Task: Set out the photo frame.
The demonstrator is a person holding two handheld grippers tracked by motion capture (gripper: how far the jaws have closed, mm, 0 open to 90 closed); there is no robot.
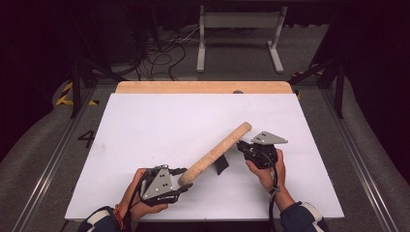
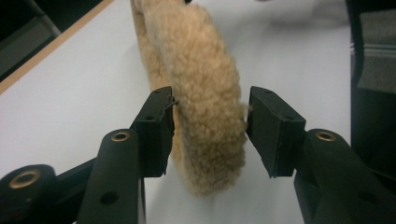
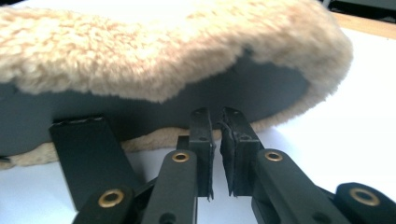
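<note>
A long tan fleece pad (image 1: pixel 217 150) with a black lining slants across the white table top (image 1: pixel 145 121), its far end higher. My left gripper (image 1: pixel 186 180) is shut on its near end; in the left gripper view both jaws press the fleece pad (image 2: pixel 201 84) from either side at my left gripper (image 2: pixel 210 109). My right gripper (image 1: pixel 244 147) sits at the pad's middle, jaws shut. In the right gripper view my right gripper (image 3: pixel 215 116) has its tips against the black underside of the pad (image 3: pixel 163 51); whether something thin is pinched is unclear. A black flap (image 3: pixel 88 154) hangs from the pad.
The black flap (image 1: pixel 221 165) dangles under the pad above the board. A wooden strip (image 1: pixel 203 87) borders the table's far edge. Beyond it, a white metal frame (image 1: pixel 239 21) and loose cables (image 1: pixel 159 53) are on the floor.
</note>
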